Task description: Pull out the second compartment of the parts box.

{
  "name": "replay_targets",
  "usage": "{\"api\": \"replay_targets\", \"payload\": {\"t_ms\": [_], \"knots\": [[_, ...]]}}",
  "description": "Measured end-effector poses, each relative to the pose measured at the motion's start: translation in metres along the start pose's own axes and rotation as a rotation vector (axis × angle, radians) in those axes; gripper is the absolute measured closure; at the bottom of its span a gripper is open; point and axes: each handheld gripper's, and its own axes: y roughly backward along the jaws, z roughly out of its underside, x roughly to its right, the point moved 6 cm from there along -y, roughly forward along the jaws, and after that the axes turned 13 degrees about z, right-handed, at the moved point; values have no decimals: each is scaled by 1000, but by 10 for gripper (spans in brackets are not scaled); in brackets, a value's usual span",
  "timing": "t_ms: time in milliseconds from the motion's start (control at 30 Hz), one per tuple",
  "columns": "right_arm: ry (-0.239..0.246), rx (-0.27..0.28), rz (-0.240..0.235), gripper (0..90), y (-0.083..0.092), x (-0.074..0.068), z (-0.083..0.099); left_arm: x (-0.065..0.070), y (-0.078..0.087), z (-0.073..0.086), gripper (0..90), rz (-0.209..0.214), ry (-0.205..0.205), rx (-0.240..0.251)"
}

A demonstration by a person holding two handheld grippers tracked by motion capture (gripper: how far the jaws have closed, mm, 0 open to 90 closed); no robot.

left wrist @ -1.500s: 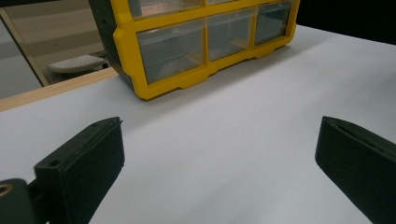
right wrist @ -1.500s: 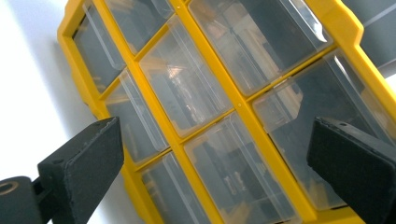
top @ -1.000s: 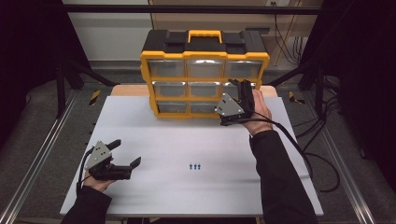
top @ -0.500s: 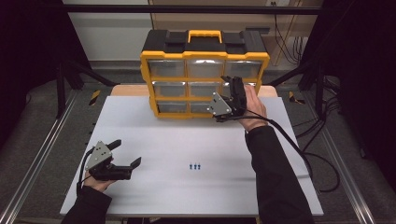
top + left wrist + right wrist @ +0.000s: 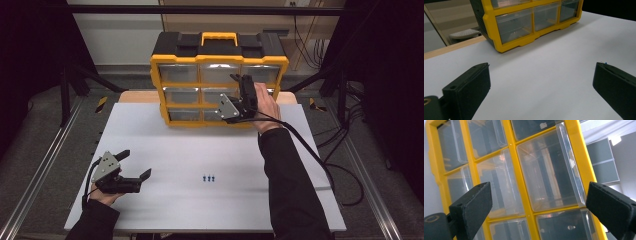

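A yellow and black organizer point(image 5: 219, 50) with clear drawers stands at the back of the white table point(image 5: 300, 150). My right gripper point(image 5: 239, 90) is raised in front of its right-hand drawers, open. In the right gripper view the wide-apart jaws point(image 5: 539, 192) frame a clear drawer point(image 5: 549, 170) close ahead. My left gripper point(image 5: 134, 163) rests open near the front left of the table, empty. In the left gripper view its jaws point(image 5: 539, 75) point across bare table toward the organizer point(image 5: 529, 20). A few tiny blue parts point(image 5: 209, 177) lie at the table's front middle.
A black cable point(image 5: 320, 165) trails from the right gripper over the table's right side. Metal frame rails point(image 5: 40, 170) run along both sides of the table. A wooden strip point(image 5: 454, 45) edges the table behind the organizer.
The right gripper has moved slightly left and up, closer to the organizer's front. The left gripper has stayed where it was.
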Motion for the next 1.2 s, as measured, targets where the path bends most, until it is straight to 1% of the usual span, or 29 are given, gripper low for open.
{"api": "replay_targets", "payload": {"t_ms": [33, 100, 133, 433, 600, 700, 833, 967, 1000, 1100, 1133, 1200], "knots": [[12, -3, 1, 71, -1, 0, 0, 0, 0, 0, 10, 0, 0, -1], [20, 0, 9, 73, -3, 1, -1, 0, -1, 1, 10, 2, -1, -3], [37, 1, 10, 74, -4, 1, -2, 0, -1, 1, 10, 3, -1, -4], [75, 8, 37, 89, -11, 6, -5, 0, 0, 0, 10, 2, -4, -4], [97, 11, 45, 95, -16, 9, -8, 1, -1, 1, 10, 4, -5, -6], [104, 8, 51, 99, -19, 10, -10, 0, -1, 1, 10, 4, -5, -5], [95, 7, 63, 110, -23, 11, -11, 0, -1, 1, 10, 5, -7, -4], [105, 6, 72, 125, -28, 9, -10, 0, -1, 1, 10, 7, -8, -7], [113, 13, 71, 129, -29, 10, -10, 0, -1, 1, 10, 7, -8, -6], [112, 12, 72, 139, -33, 9, -10, 0, -1, 1, 10, 7, -8, -6], [103, 5, 73, 141, -33, 8, -10, 0, -1, 1, 10, 7, -8, -6], [116, 4, 73, 146, -35, 8, -11, 0, -1, 1, 10, 7, -8, -6]]}}
